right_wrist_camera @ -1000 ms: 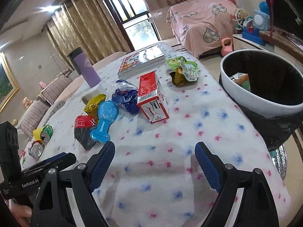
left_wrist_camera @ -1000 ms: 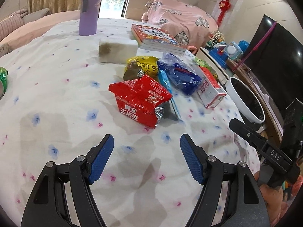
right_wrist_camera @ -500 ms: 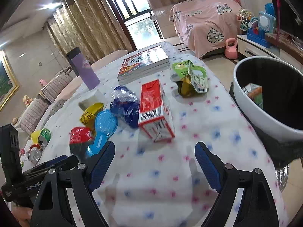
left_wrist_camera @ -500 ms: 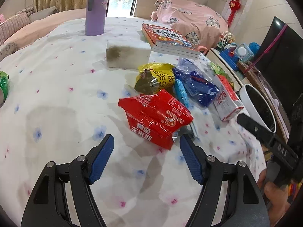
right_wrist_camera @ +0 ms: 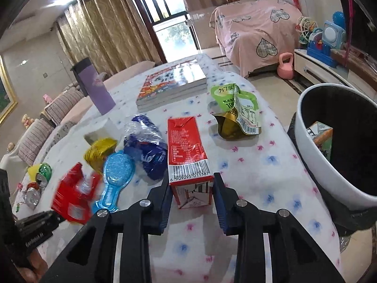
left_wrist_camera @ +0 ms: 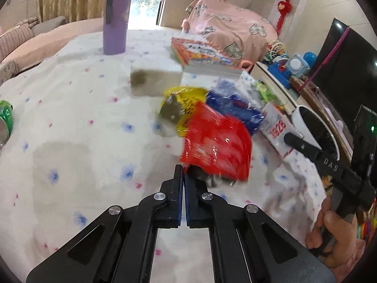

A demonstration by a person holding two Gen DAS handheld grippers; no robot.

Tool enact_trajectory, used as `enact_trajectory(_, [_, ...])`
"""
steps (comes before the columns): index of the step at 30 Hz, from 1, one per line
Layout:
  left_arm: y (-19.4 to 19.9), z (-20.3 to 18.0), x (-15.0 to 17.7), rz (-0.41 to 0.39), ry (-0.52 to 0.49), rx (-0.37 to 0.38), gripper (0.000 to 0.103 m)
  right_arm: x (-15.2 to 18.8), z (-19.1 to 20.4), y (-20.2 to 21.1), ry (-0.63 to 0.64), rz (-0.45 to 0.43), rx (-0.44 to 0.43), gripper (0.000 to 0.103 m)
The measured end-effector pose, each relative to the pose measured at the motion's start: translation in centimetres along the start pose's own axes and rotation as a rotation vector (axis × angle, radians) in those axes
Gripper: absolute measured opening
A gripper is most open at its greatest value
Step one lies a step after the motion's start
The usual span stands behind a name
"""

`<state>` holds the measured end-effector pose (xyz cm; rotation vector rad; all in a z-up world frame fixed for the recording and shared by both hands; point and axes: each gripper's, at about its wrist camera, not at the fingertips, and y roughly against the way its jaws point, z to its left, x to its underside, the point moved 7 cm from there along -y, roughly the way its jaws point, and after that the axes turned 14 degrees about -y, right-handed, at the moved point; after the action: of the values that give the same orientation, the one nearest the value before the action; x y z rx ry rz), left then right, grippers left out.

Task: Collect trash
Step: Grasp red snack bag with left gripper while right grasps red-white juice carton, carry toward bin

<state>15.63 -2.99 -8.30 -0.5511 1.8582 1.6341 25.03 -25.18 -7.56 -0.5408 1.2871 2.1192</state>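
While the left gripper (left_wrist_camera: 183,172) pinches the red wrapper's (left_wrist_camera: 215,141) corner mid-table, the right gripper (right_wrist_camera: 191,186) brackets the carton (right_wrist_camera: 188,155) near the table's edge beside the bin (right_wrist_camera: 315,165); squeeze the carton gently, lift both clear, then drop them inside.

We see a white table (right_wrist_camera: 259,165) cloth dotted with blue and pink flowers, a red wrapper (left_wrist_camera: 216,143), a red-and-white carton (right_wrist_camera: 187,151), a green pouch (right_wrist_camera: 235,110), a purple tumbler (right_wrist_camera: 94,89), a translucent blue brush (right_wrist_camera: 115,176) and black claws with blue pads (right_wrist_camera: 220,202).
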Motion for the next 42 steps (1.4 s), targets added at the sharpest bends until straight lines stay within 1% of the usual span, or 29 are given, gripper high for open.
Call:
enact_trajectory(3, [0.8, -1.0, -0.6, -0.025, -0.020, 0.018, 0.001, 0.3, -0.5, 1.6, -0.016, -0.020, -0.018, 0.032])
enact_trajectory(7, [1.5, -3.5, -1.4, -0.048, -0.060, 0.059, 0.001, 0.4, -1.3, 3.6, -0.043, -0.046, -0.029, 0.032])
enact_trajectory(11, [1.0, -6.0, -2.3, -0.051, -0.105, 0.106, 0.001, 0.2, -2.7, 6.2, -0.066, -0.088, -0.029, 0.032])
enact_trajectory(14, [0.5, -8.2, -2.9, -0.048, -0.138, 0.139, 0.001, -0.1, -4.0, 8.1, -0.091, -0.122, -0.022, 0.032])
enact_trajectory(21, [-0.4, -12.5, -3.9, -0.043, -0.205, 0.200, 0.001, -1.0, -7.2, 11.4, -0.140, -0.186, 0.023, 0.032])
enact_trajectory(25, [-0.8, -14.8, -4.4, -0.037, -0.236, 0.224, 0.001, -1.4, -9.0, 12.3, -0.168, -0.210, 0.045, 0.032])
enact_trajectory(31, [-1.1, -17.3, -5.6, -0.048, -0.283, 0.251, 0.001, -1.9, -11.4, 13.3, -0.202, -0.233, 0.076, 0.032])
enact_trajectory(37, [-1.8, -19.9, -7.0, -0.048, -0.322, 0.263, 0.001, -2.4, -13.1, 14.2, -0.226, -0.252, 0.088, 0.032])
enact_trajectory(42, [-2.8, -21.3, -7.7, -0.040, -0.346, 0.269, 0.001, -3.2, -14.2, 14.5, -0.237, -0.259, 0.097, 0.032])
